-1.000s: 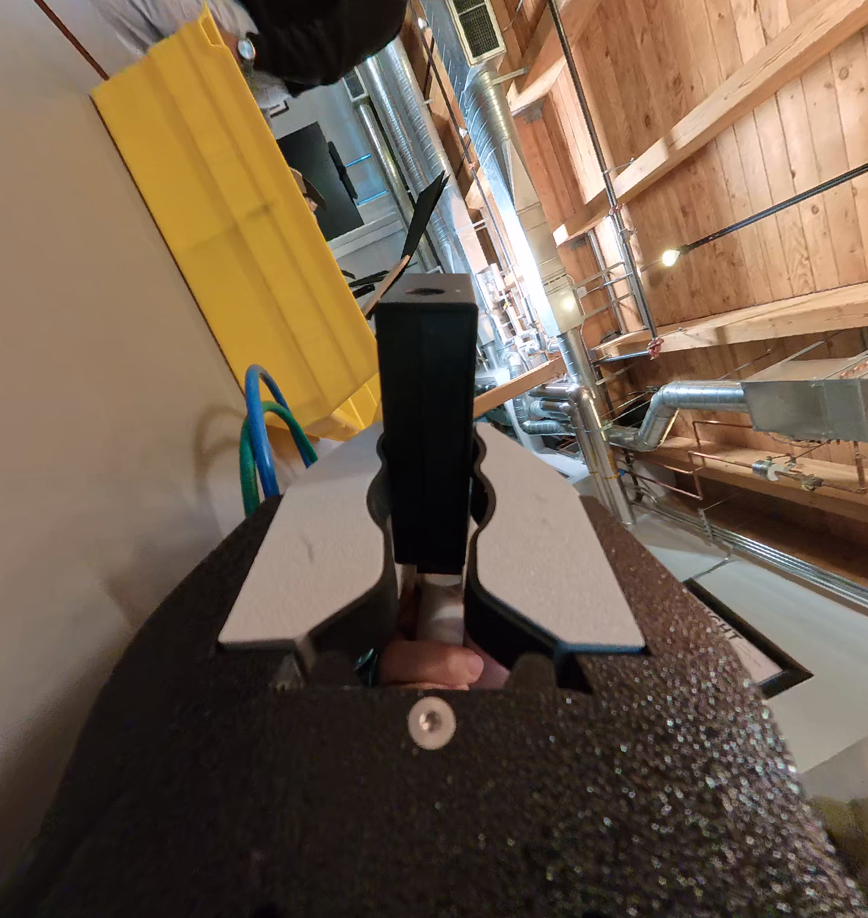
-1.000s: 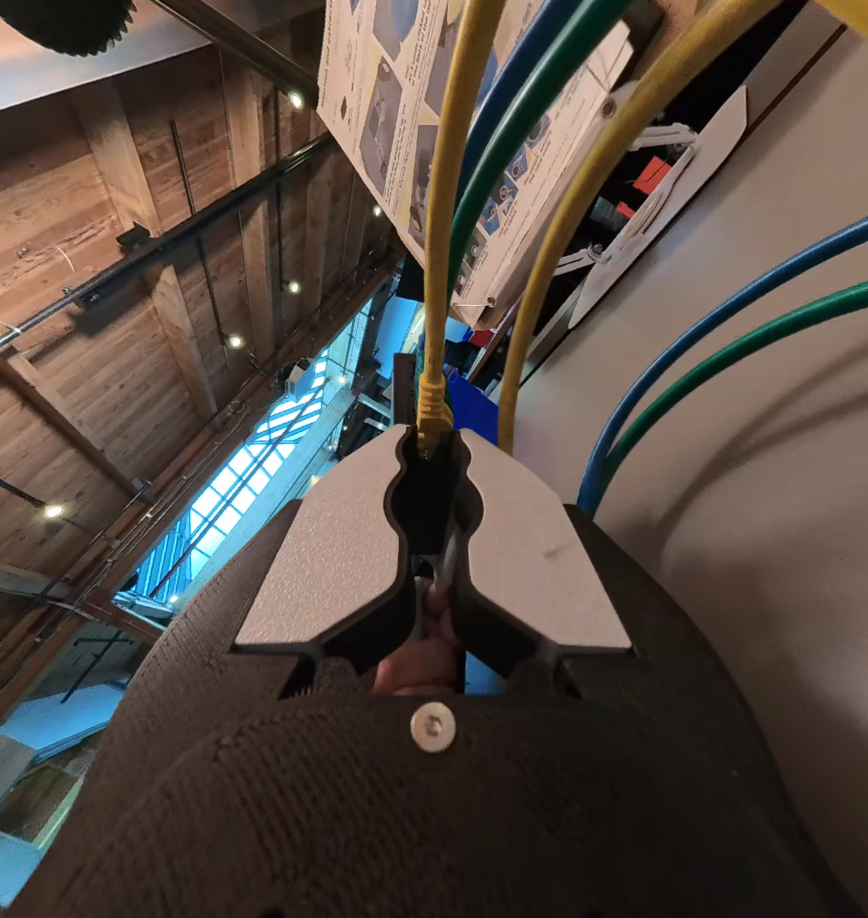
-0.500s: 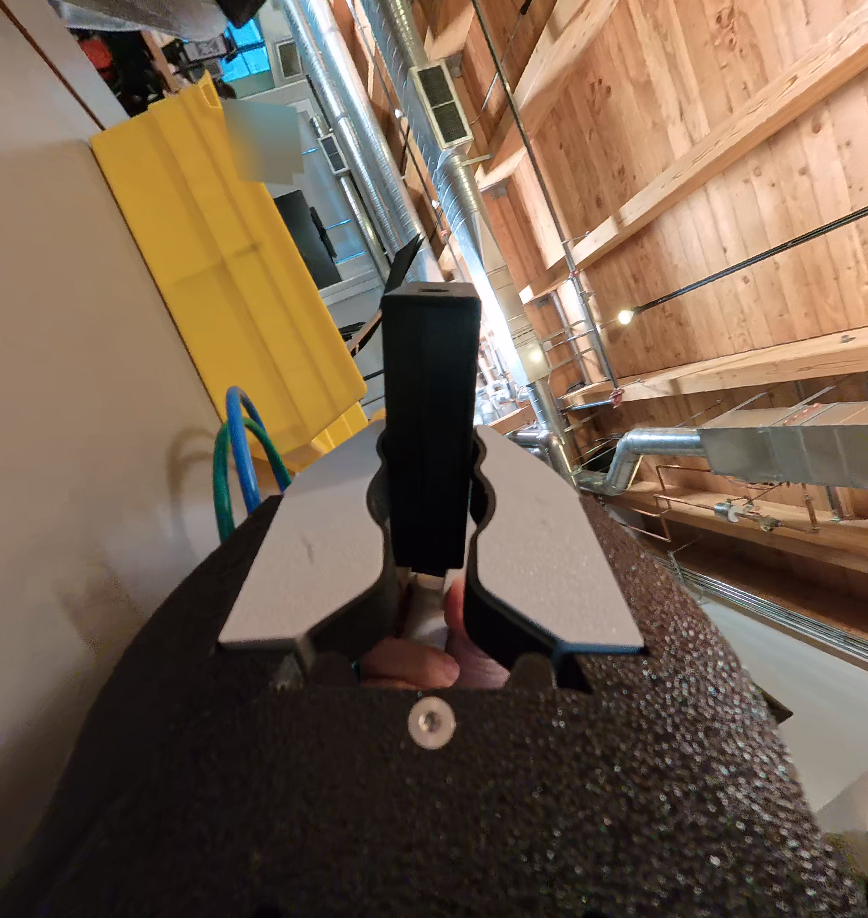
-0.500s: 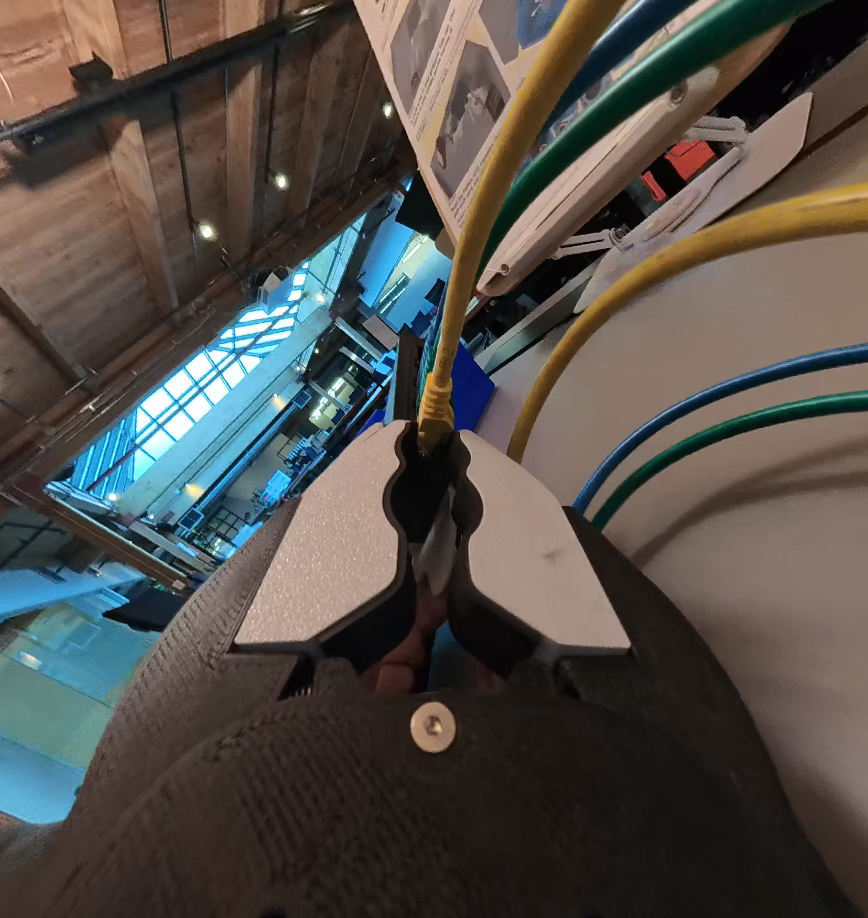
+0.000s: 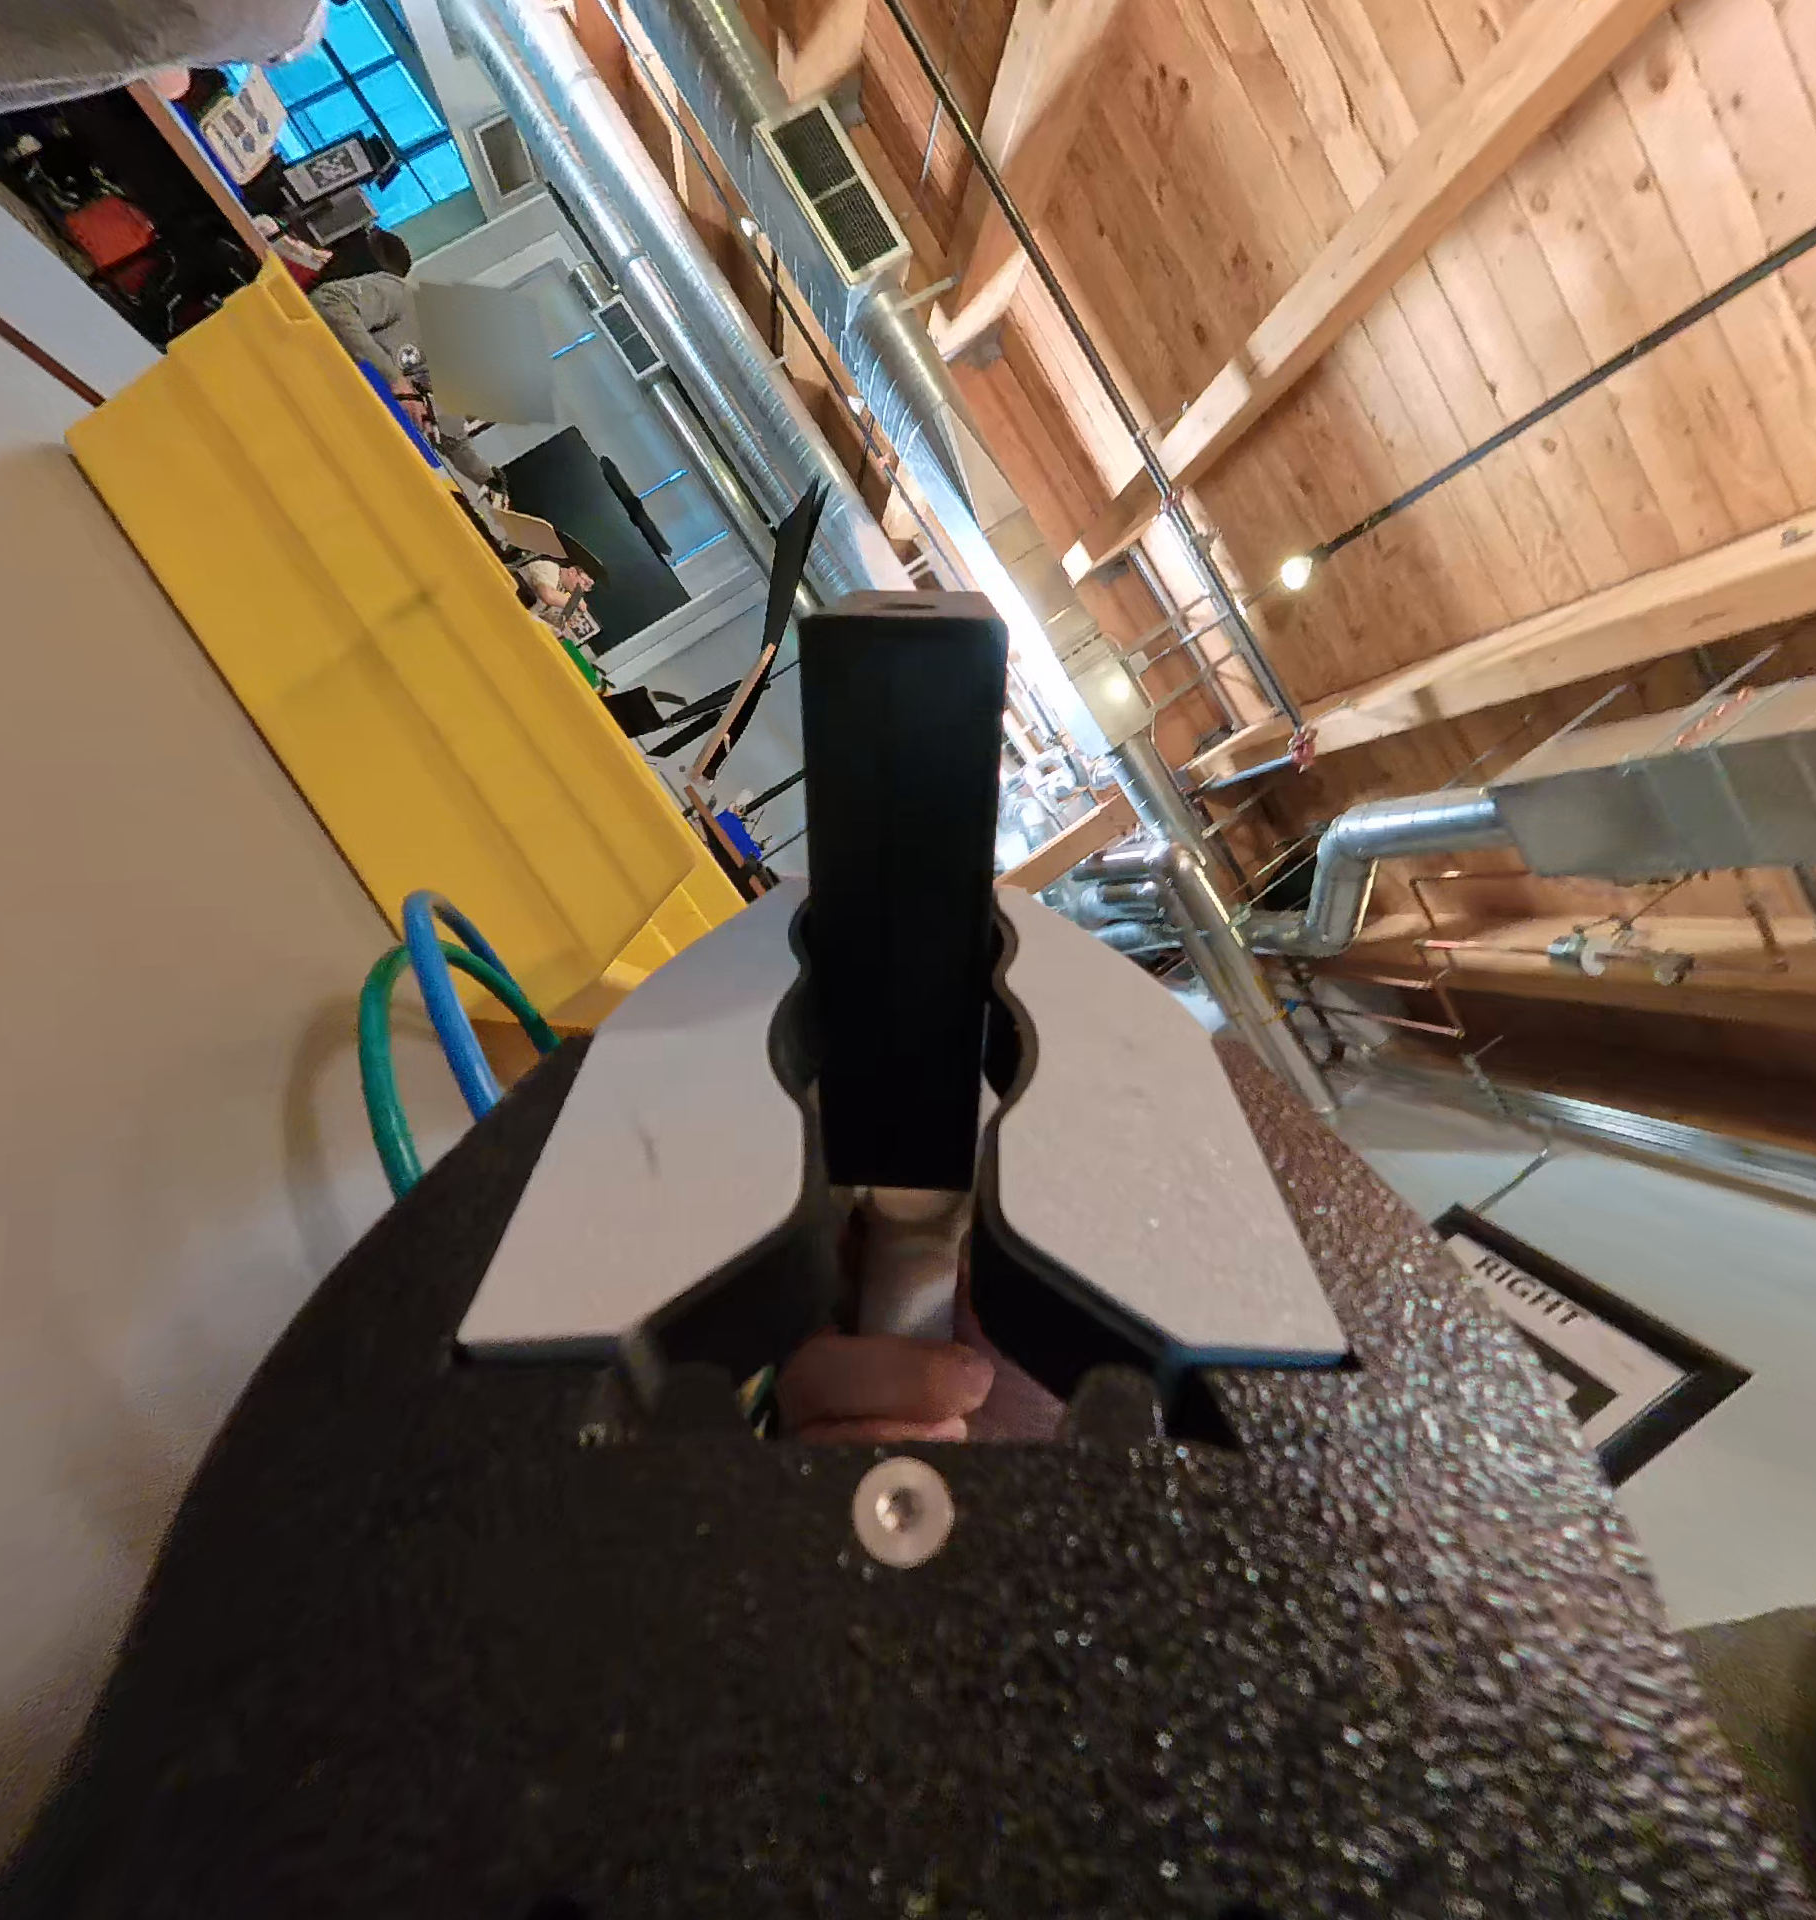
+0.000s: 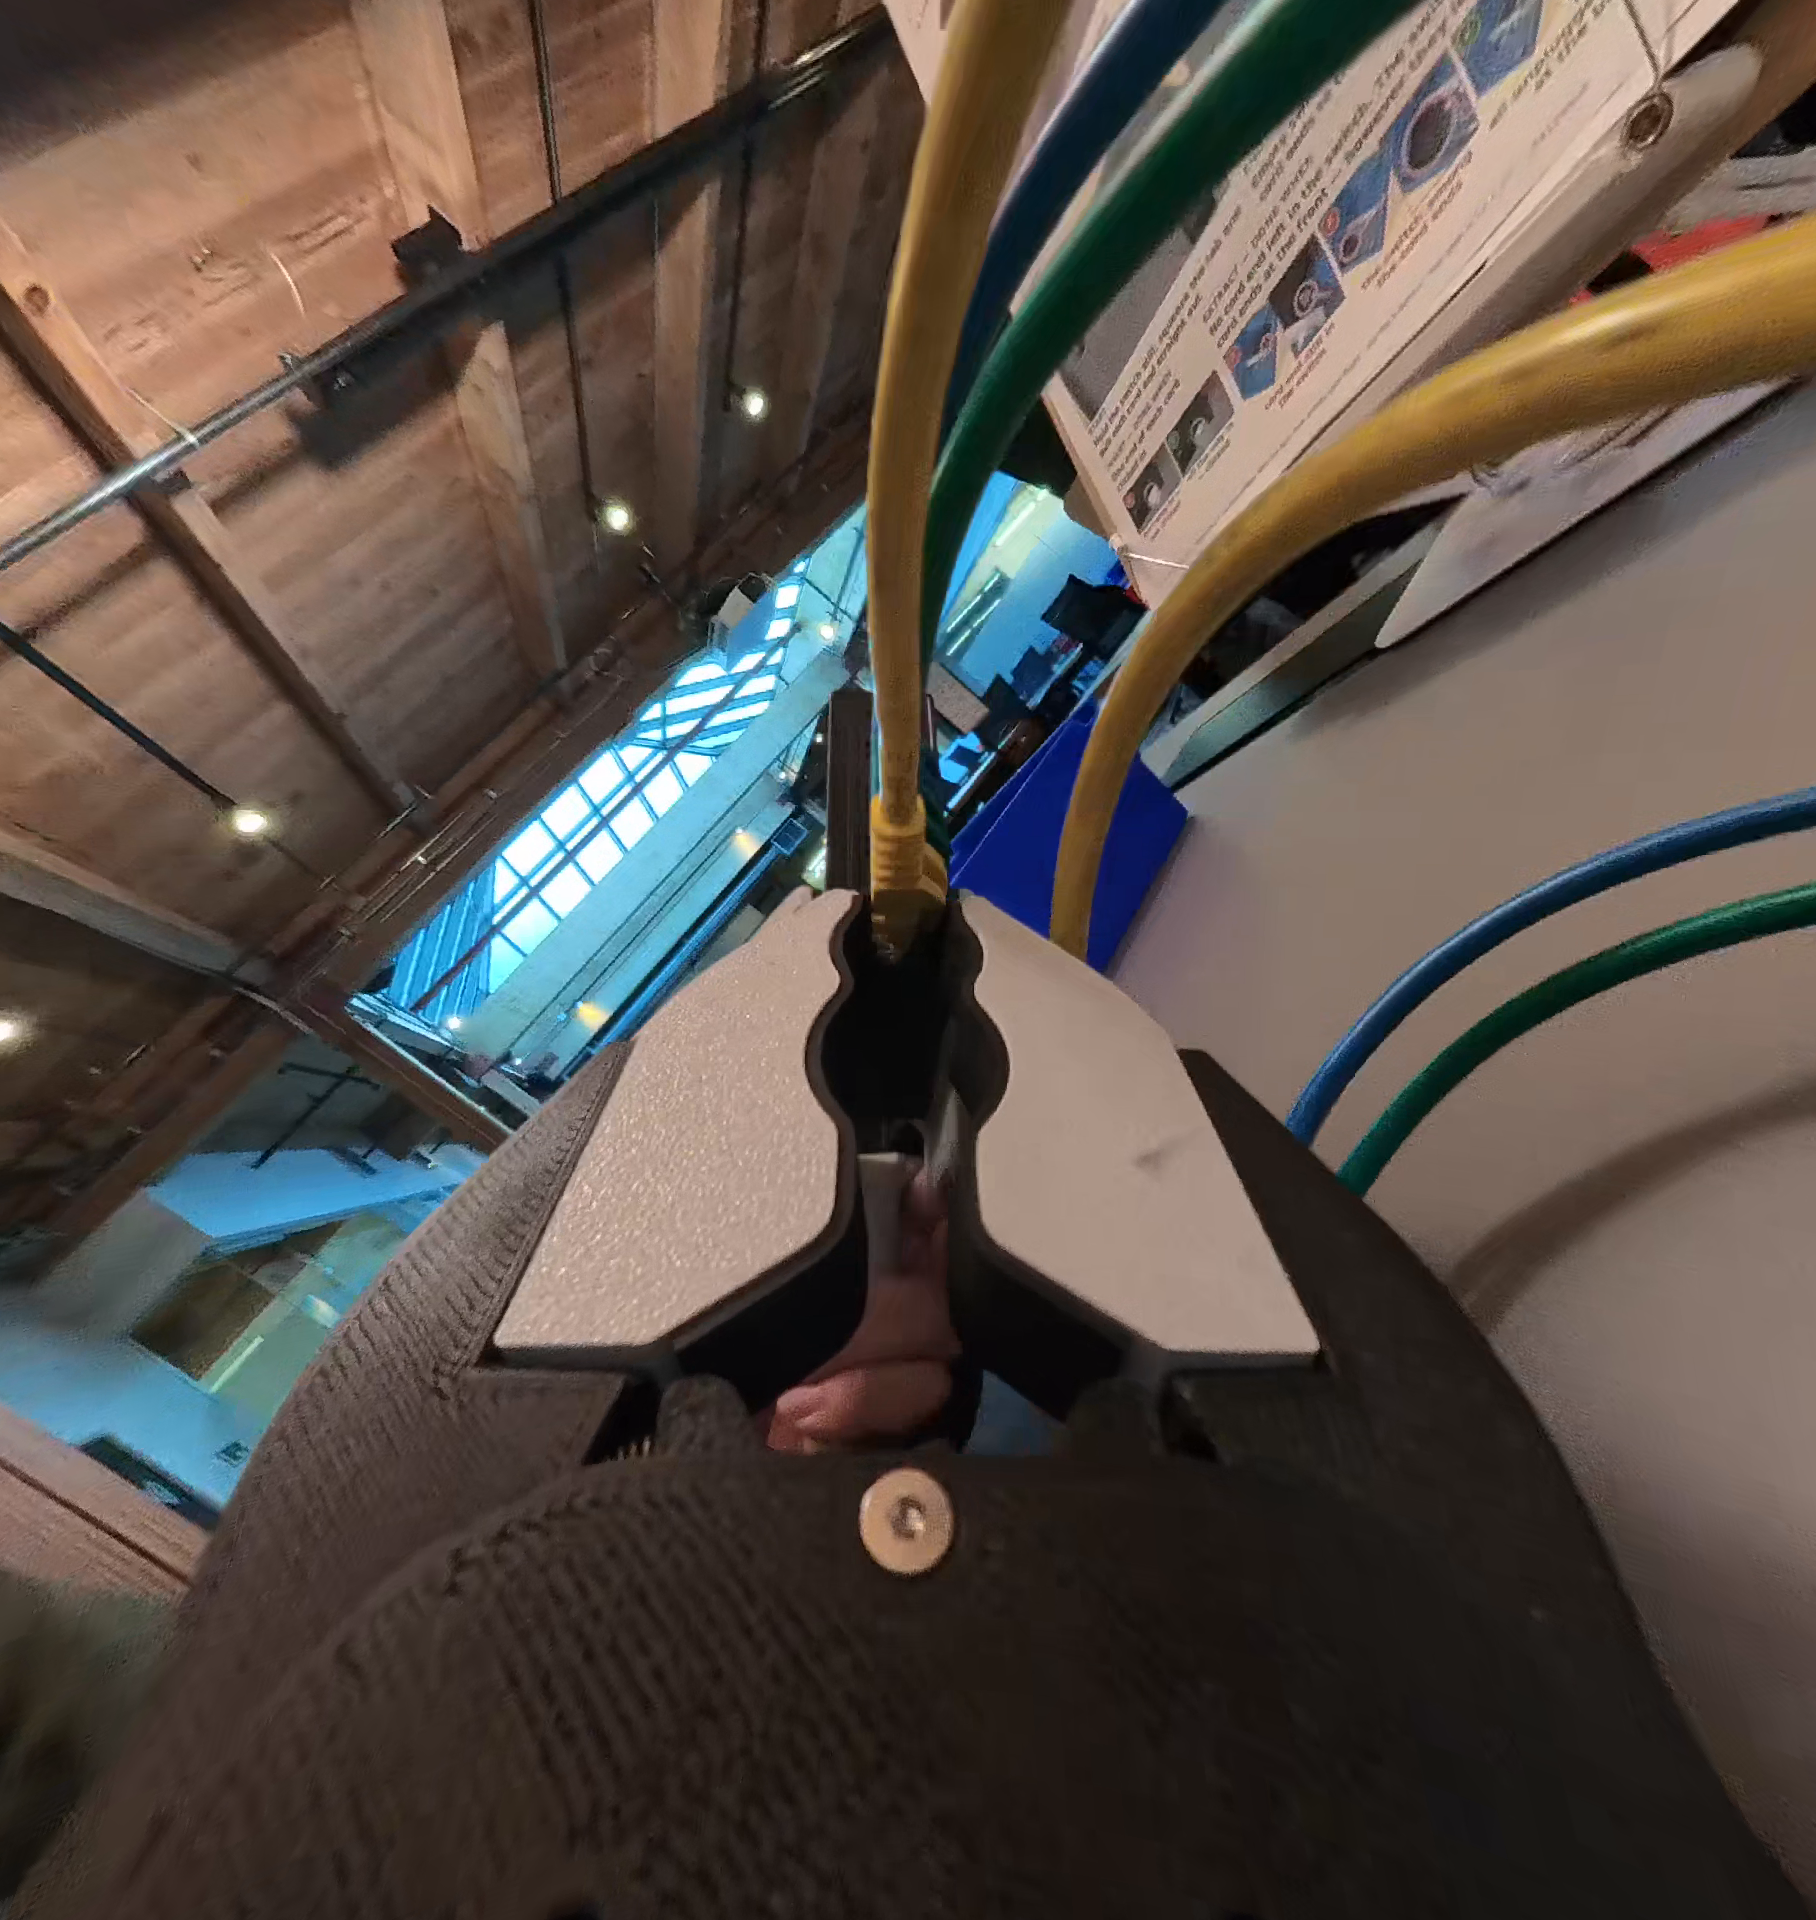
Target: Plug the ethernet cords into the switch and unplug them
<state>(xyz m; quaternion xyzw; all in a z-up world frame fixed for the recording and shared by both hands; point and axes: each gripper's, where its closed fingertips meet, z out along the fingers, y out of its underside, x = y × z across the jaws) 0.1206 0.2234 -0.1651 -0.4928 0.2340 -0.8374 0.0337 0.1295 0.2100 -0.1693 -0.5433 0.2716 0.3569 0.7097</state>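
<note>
My left gripper [image 5: 896,914] is shut on the black switch [image 5: 899,821], a narrow box that stands up between the pads, which press on its two sides. A blue cord [image 5: 447,997] and a green cord [image 5: 379,1060] loop over the table to its left. My right gripper [image 6: 904,914] is shut on the yellow plug [image 6: 899,862] of a yellow ethernet cord [image 6: 899,468] that rises and arcs back right. A black edge of the switch [image 6: 847,790] shows just beyond the plug. Whether the plug sits in a port is hidden. The blue cord [image 6: 1506,914] and green cord [image 6: 1610,977] curve at right.
A yellow bin [image 5: 364,644] stands on the beige table [image 5: 104,935] behind the cords. A blue bin [image 6: 1070,831] and a printed instruction sheet [image 6: 1351,260] lie beyond the right gripper. A white mat with a black border [image 5: 1610,1351] lies at right.
Both grippers keep their holds. Both views have swung a little against the background, and the yellow cord's loop has shifted at the right.
</note>
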